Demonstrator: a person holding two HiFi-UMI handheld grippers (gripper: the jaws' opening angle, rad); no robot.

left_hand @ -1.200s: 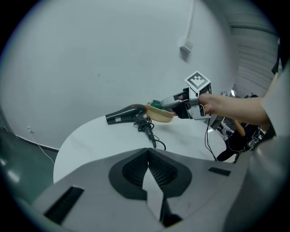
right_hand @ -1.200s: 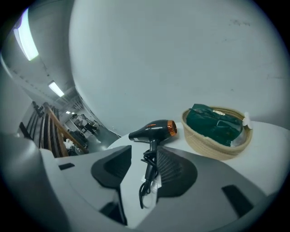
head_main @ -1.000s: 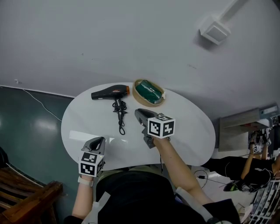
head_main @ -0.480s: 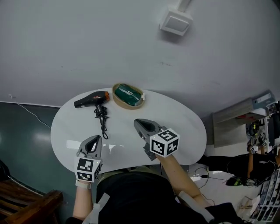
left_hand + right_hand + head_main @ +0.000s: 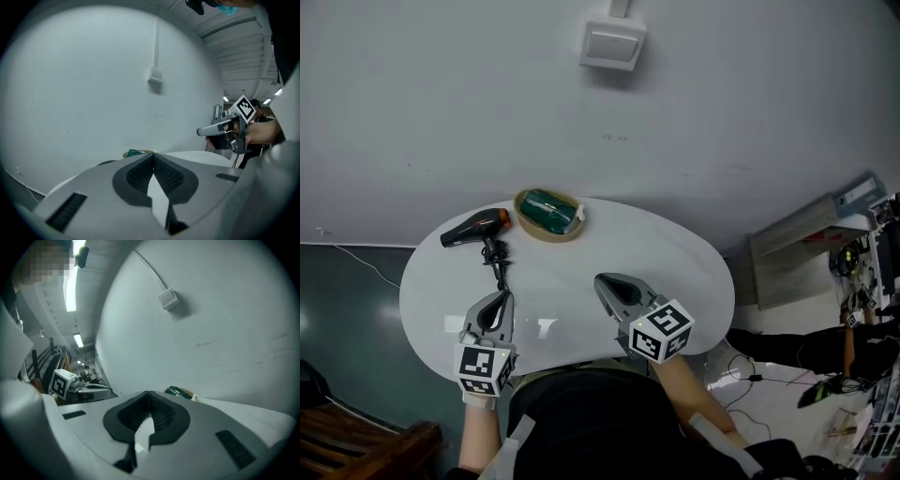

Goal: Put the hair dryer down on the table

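The black hair dryer [image 5: 474, 227] with an orange rear lies on its side at the far left of the white oval table [image 5: 675, 272], its black cord [image 5: 498, 267] trailing toward me. My left gripper [image 5: 494, 302] hovers over the near left of the table, just short of the cord's end, jaws shut and empty. My right gripper [image 5: 609, 283] is held over the near middle of the table, also shut with nothing in it. In the left gripper view only the dryer's dark top [image 5: 107, 163] peeks over the jaws. The right gripper [image 5: 206, 131] shows there at the right.
A shallow woven basket [image 5: 547, 216] holding a green object sits beside the dryer at the table's far edge; it also shows as the basket [image 5: 179, 392] in the right gripper view. A grey wall with a white switch box [image 5: 612, 42] rises behind. A wooden bench [image 5: 356, 455] stands at the lower left.
The head view has tilted up, so the table sits lower in frame. My right gripper has drawn back from the dryer toward me; the left has stayed near the table's front edge.
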